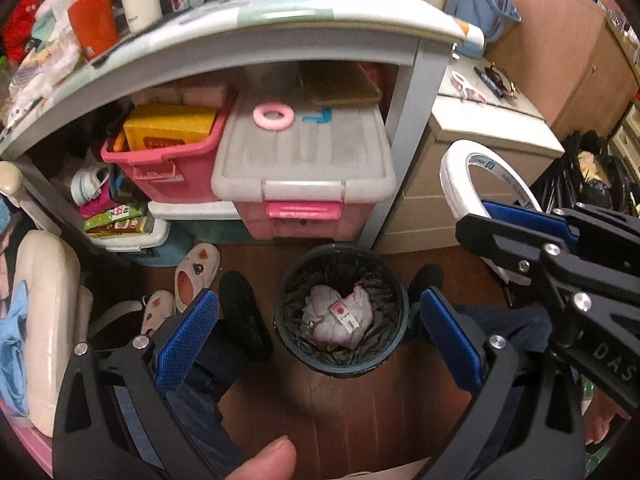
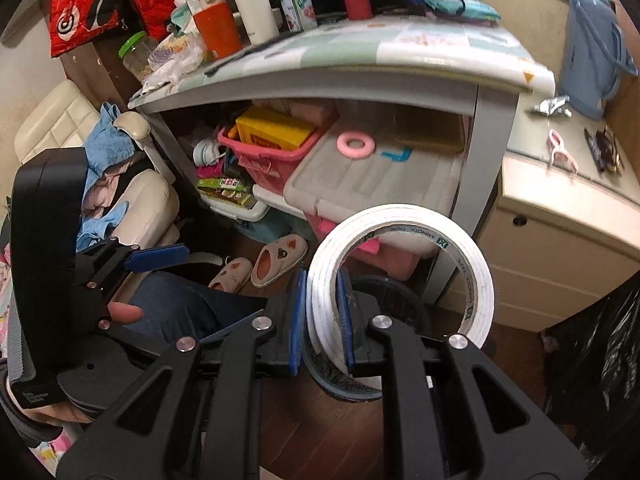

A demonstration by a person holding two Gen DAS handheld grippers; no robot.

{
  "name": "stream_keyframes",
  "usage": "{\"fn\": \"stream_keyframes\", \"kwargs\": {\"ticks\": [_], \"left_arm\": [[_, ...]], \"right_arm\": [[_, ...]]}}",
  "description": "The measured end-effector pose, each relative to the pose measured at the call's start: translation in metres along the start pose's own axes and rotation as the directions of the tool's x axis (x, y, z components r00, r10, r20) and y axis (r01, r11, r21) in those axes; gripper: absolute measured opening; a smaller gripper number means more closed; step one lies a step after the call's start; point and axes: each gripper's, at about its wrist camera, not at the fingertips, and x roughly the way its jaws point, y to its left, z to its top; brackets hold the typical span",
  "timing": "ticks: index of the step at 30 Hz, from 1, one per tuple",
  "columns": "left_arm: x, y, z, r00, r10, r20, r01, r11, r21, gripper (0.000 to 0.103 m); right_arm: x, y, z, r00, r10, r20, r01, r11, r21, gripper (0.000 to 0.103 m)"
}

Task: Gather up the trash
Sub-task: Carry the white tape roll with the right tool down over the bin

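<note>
Your right gripper (image 2: 322, 320) has its blue-padded fingers (image 2: 297, 320) clamped on the wall of a white roll of tape (image 2: 472, 280), a wide ring with printed lettering inside, held upright just above the round black bin lined with a dark bag (image 1: 394, 344). Your left gripper (image 1: 320, 332) hangs over that bin with its fingers (image 1: 188, 340) spread wide, one either side of the rim, gripping nothing. Inside the bin lies a crumpled white-and-pink wrapper with a barcode label (image 1: 340, 316). Behind the bin, under the cluttered grey surface (image 1: 248, 44), stands a pink storage box with a grey lid (image 1: 300, 160); beige slippers (image 1: 196, 272) sit left of the bin.
</note>
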Motion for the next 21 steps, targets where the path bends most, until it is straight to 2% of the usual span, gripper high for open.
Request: {"fn": "stream_keyframes", "kwargs": {"ticks": [11,21], "left_arm": [[0.053,-0.002,-0.021,0.996,-0.004,-0.084,0.004,1.000,0.007,0.098],[0.103,0.003,-0.039,0.985,-0.007,-0.173,0.006,1.000,-0.003,0.098]], "right_arm": [[0.047,-0.021,-0.034,0.996,0.029,-0.079,-0.024,0.997,0.068,0.016],[0.092,-0.040,-0.055,0.986,0.058,-0.156,-0.038,0.991,0.128,0.016]]}}
